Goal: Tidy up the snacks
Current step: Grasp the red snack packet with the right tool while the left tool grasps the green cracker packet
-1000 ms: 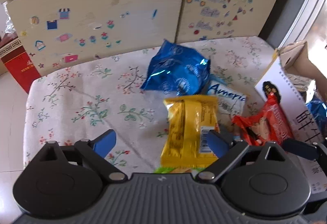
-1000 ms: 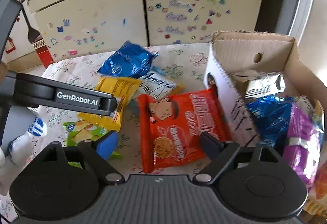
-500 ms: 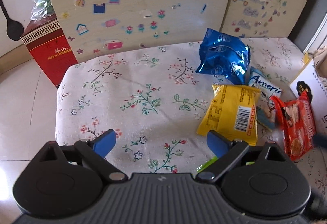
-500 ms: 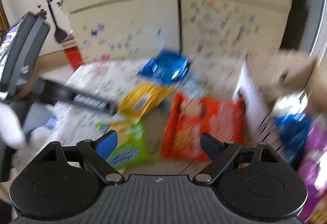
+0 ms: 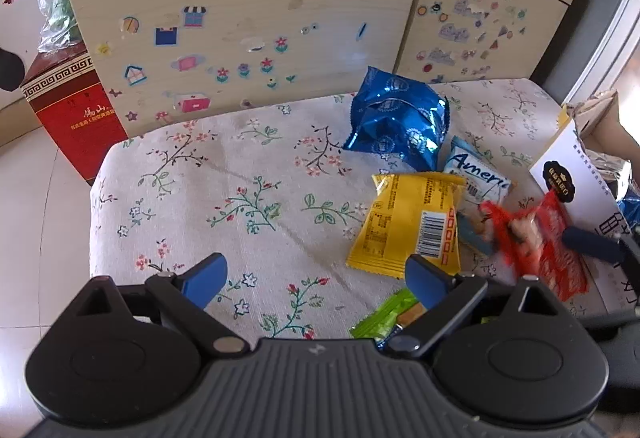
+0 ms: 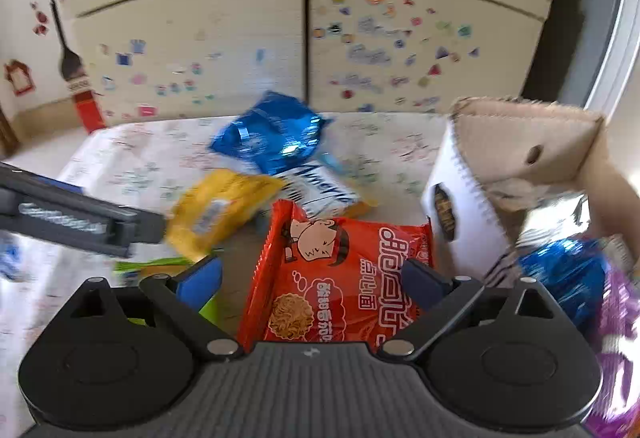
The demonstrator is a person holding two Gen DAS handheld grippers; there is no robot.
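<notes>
Both grippers, L (image 5: 316, 274) & R (image 6: 312, 274), spread w/ nothing held; 5 snack packs on cloth (image 5: 192, 198), 1 box (image 6: 520, 174).

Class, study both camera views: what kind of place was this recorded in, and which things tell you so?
Most likely a home, perhaps a family room. A wooden cabinet covered in children's stickers stands behind a table with a floral tablecloth, and snack packets lie beside a cardboard box.

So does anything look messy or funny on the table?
A bit messy. The blue foil packet, yellow packet, white packet and green packet lie jumbled and overlapping on the flowered cloth, not in the cardboard box. The red noodle packet lies between the open right gripper fingers.
</notes>
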